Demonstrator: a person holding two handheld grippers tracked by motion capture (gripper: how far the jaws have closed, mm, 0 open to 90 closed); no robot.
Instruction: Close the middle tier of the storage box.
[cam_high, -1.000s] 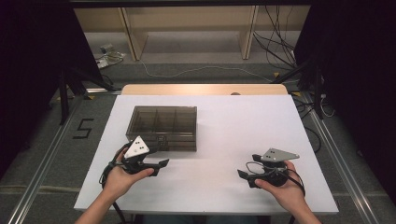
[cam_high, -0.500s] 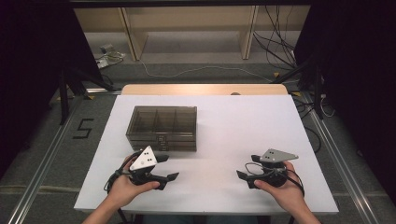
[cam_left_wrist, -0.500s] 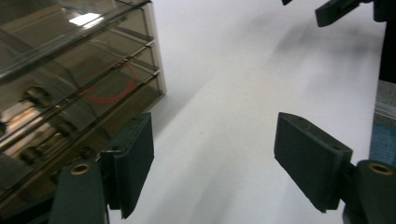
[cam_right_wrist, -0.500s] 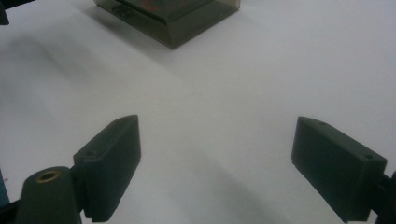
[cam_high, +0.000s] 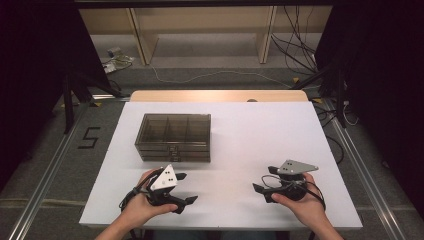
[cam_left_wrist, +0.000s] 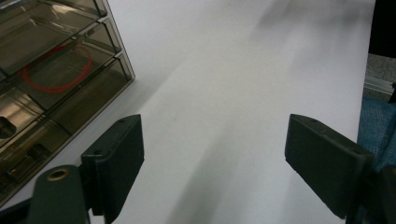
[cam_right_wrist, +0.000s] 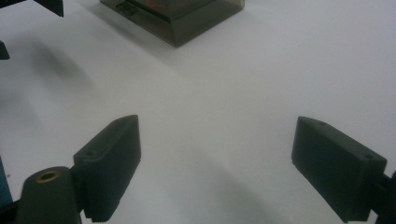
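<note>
Inside the drawer box (cam_left_wrist: 51, 79), the left gripper view reveals a red ring (cam_left_wrist: 56, 70).

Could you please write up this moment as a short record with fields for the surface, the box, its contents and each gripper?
surface: white table
box: smoky see-through drawer box, left of centre, drawers shut
contents: red ring in one drawer; the rest too dim to tell
left gripper: near the box's front, jaws just opened wide, nothing between them
right gripper: near the table's front edge, open, holding nothing

Table (cam_high: 250, 130) brightly lit, surroundings dark; gripper views soft, perhaps slightly blurred
</note>
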